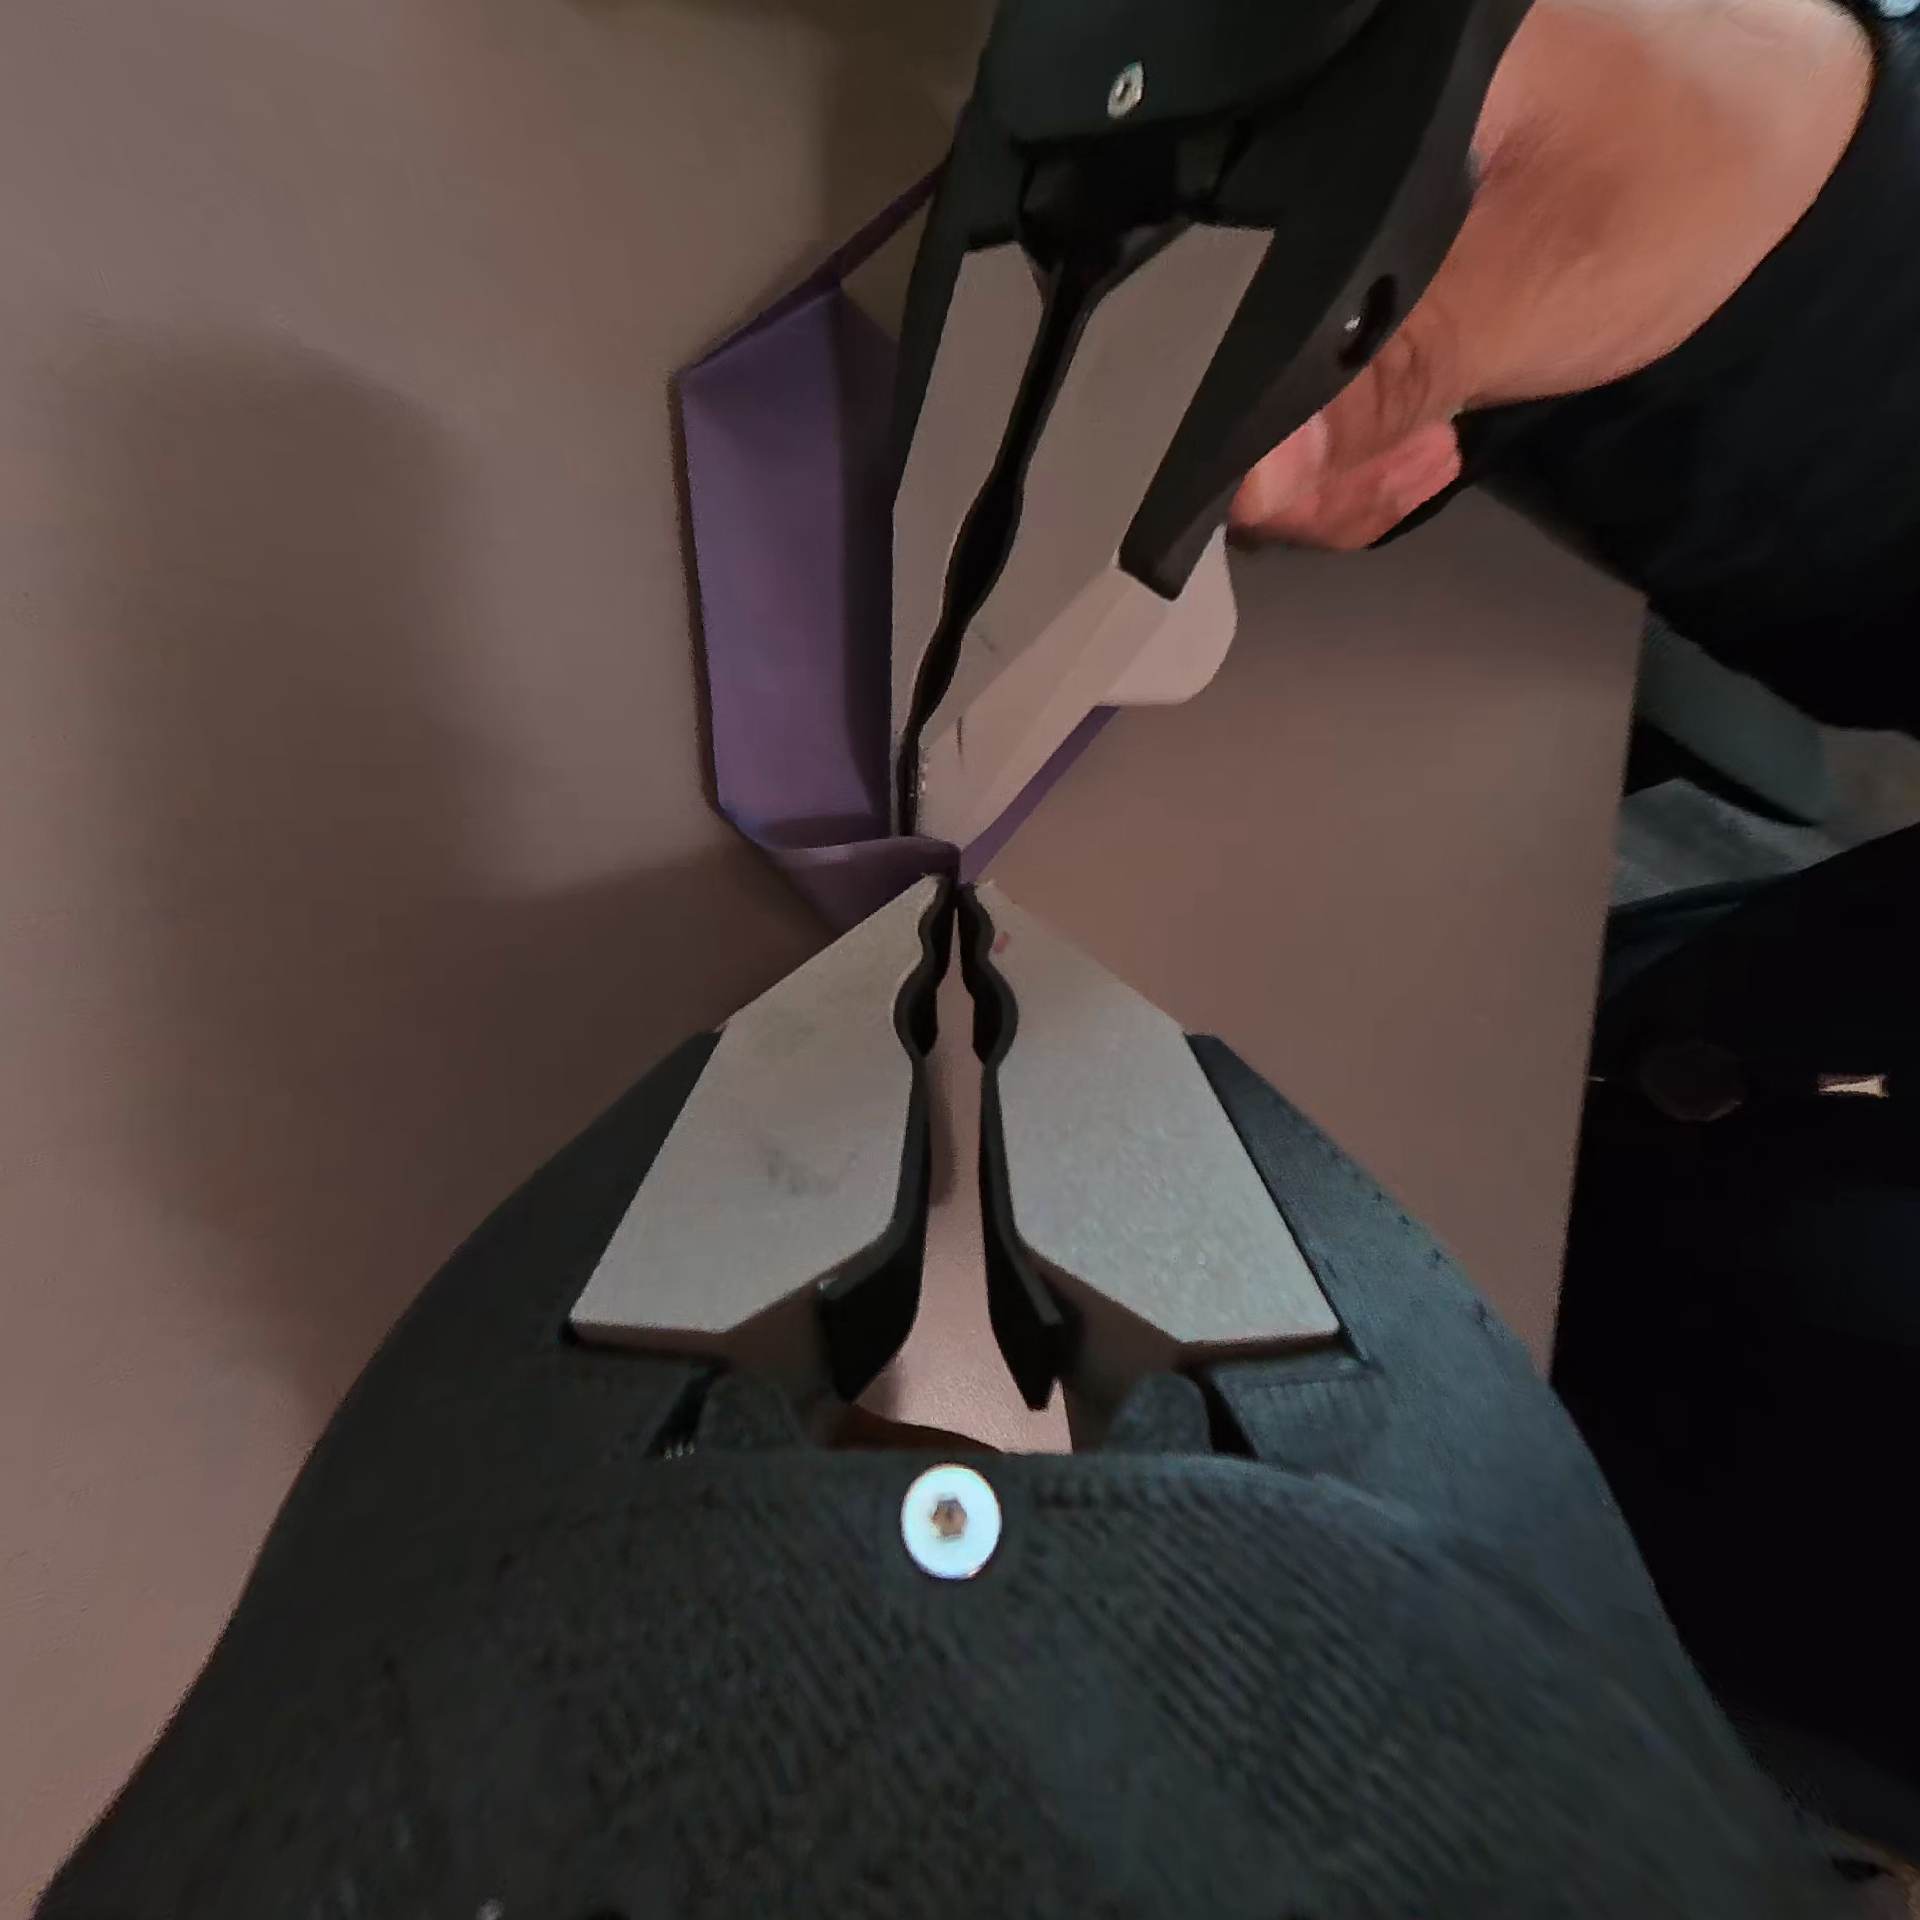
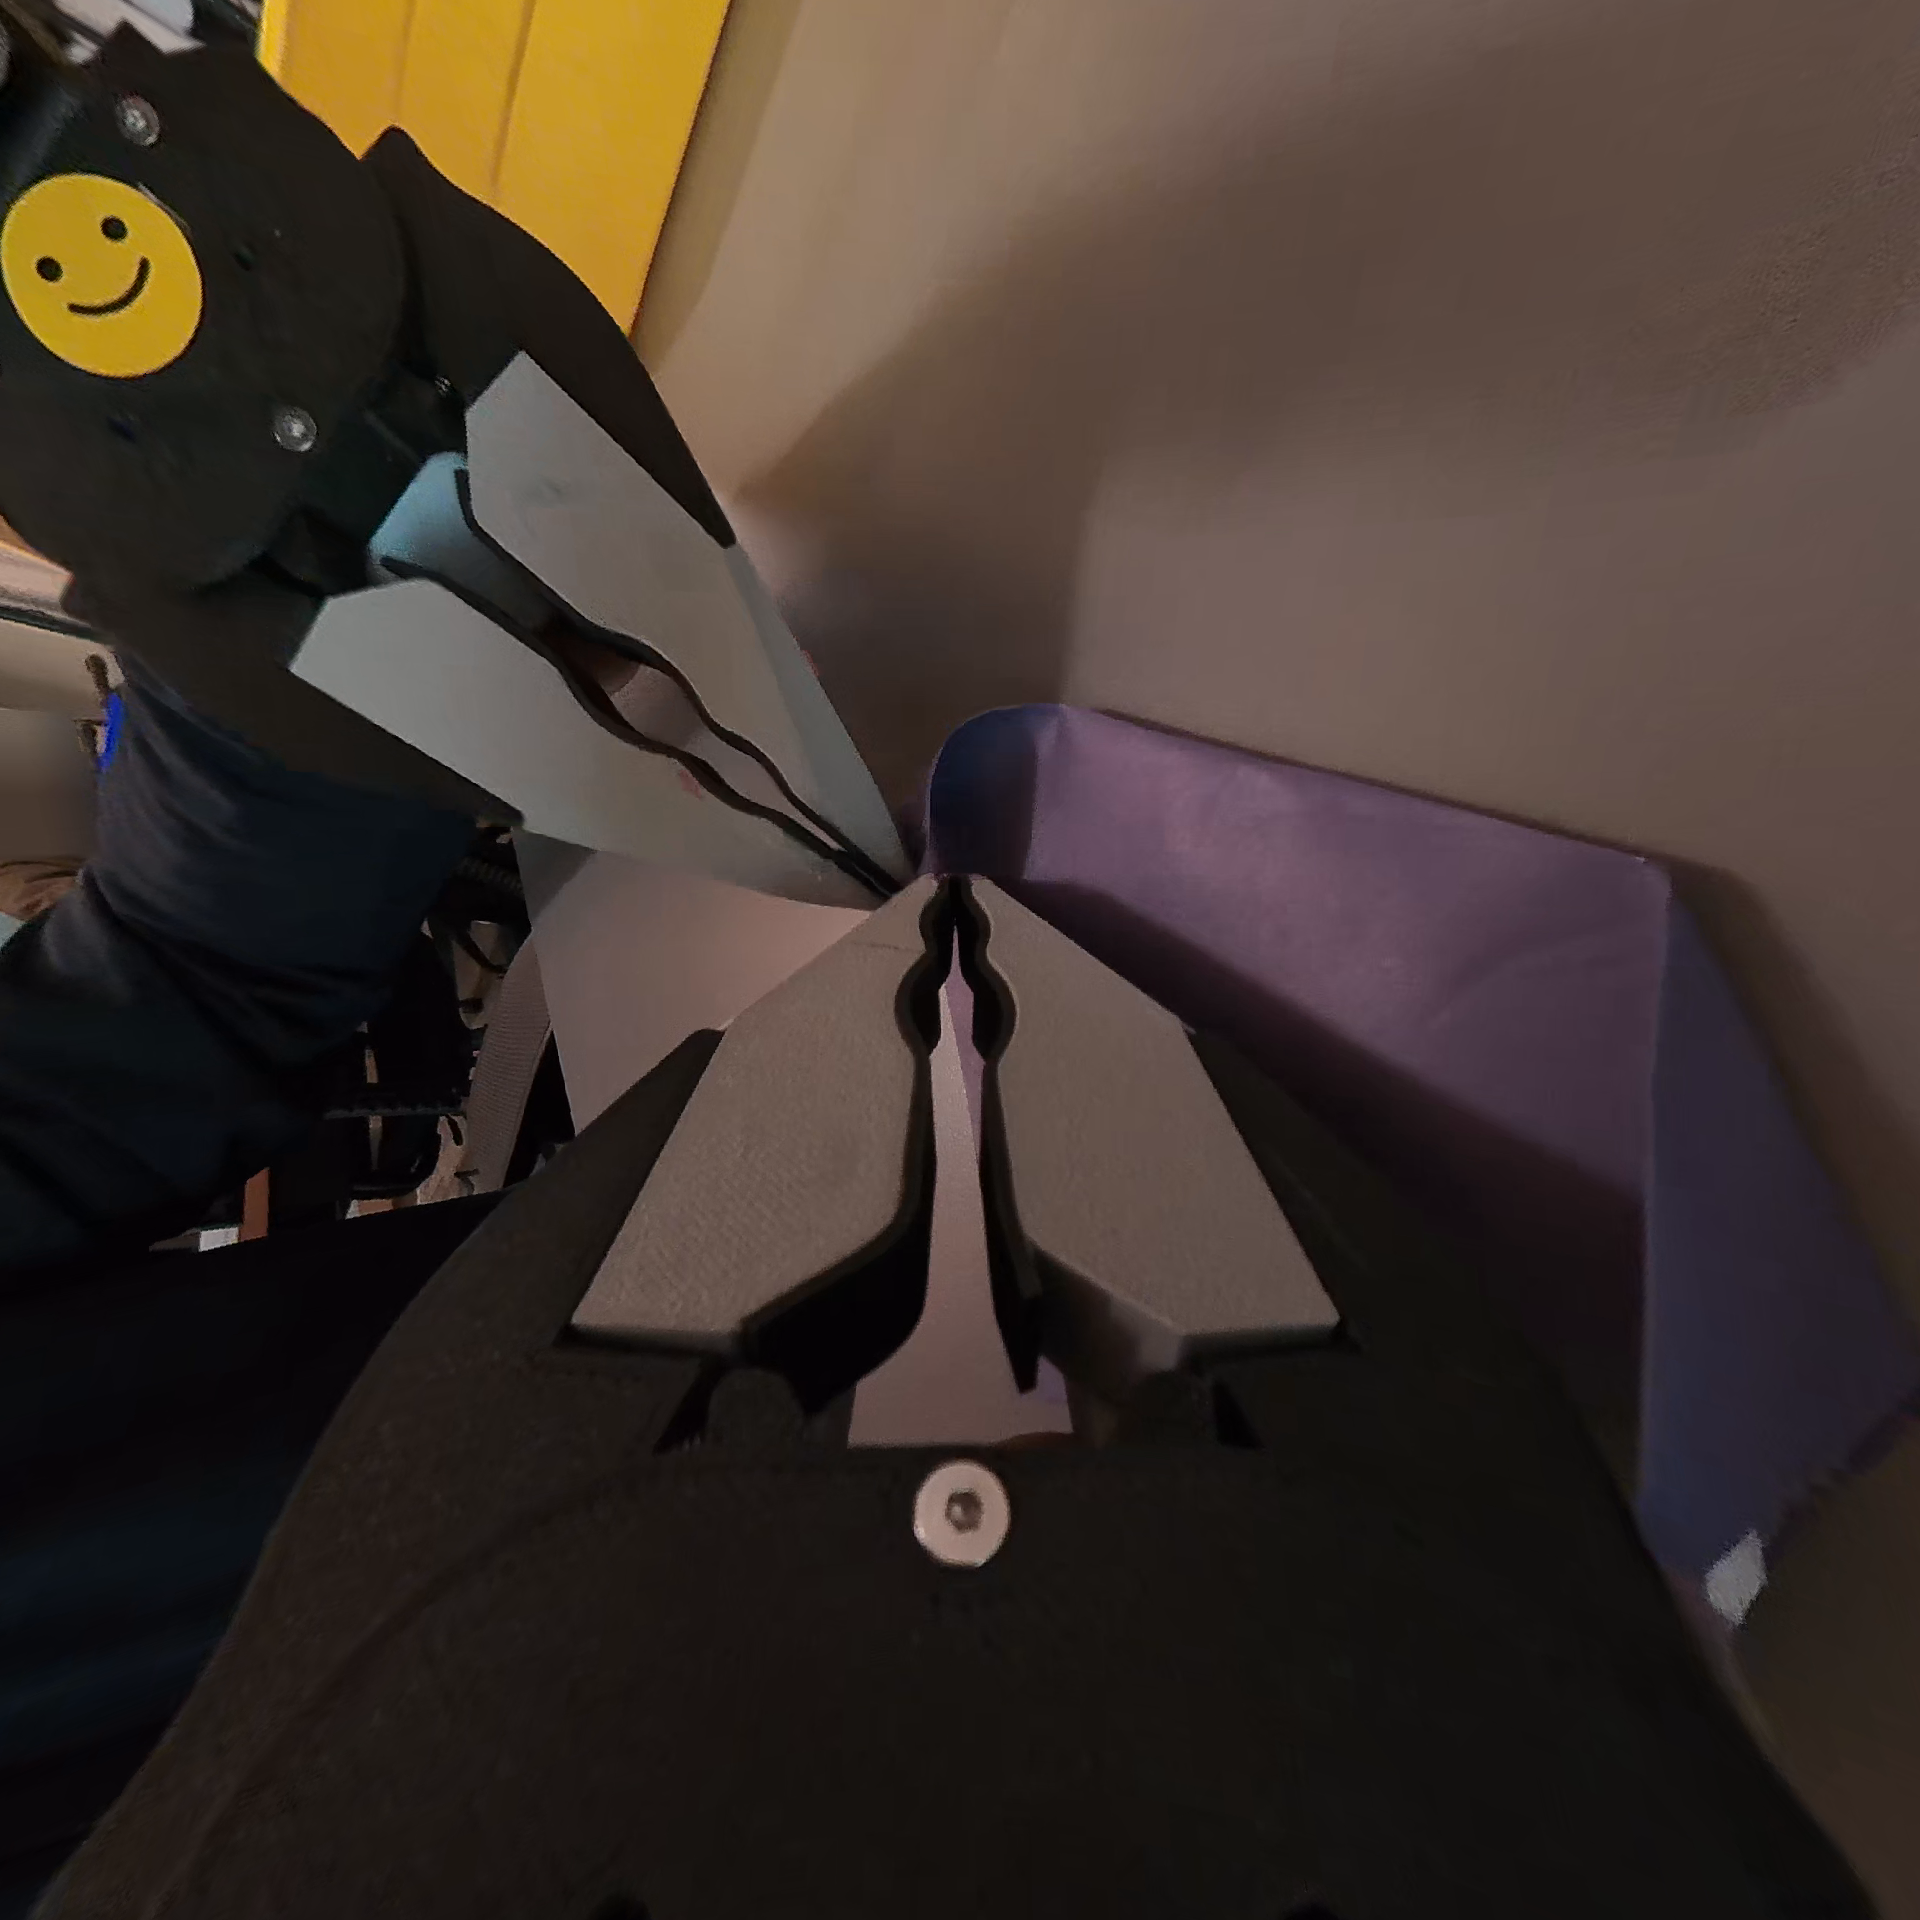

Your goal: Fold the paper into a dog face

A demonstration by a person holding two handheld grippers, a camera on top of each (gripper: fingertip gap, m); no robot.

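The purple paper point(image 1: 779, 571) lies partly folded on the brown table, with its near corner turned over into a small raised flap. It also shows in the right wrist view point(image 2: 1351, 987), with a curled corner by the fingertips. My left gripper point(image 1: 953, 896) is shut, its tips pinching that turned corner. My right gripper point(image 2: 954, 888) is shut, and its tips rest on the paper right beside the left tips. The right gripper point(image 1: 912, 800) reaches down from the top in the left wrist view. The left gripper point(image 2: 891, 883) reaches in from the upper left in the right wrist view.
The brown table point(image 1: 364, 935) ends at an edge point(image 1: 1600, 935) on the right, with dark clutter beyond. A person's hand point(image 1: 1558, 312) holds the right gripper. A yellow panel point(image 2: 499, 104) and a person's dark clothing point(image 2: 208, 935) are at the left. Only a small space, under 4 cm, lies between the two pairs of fingers.
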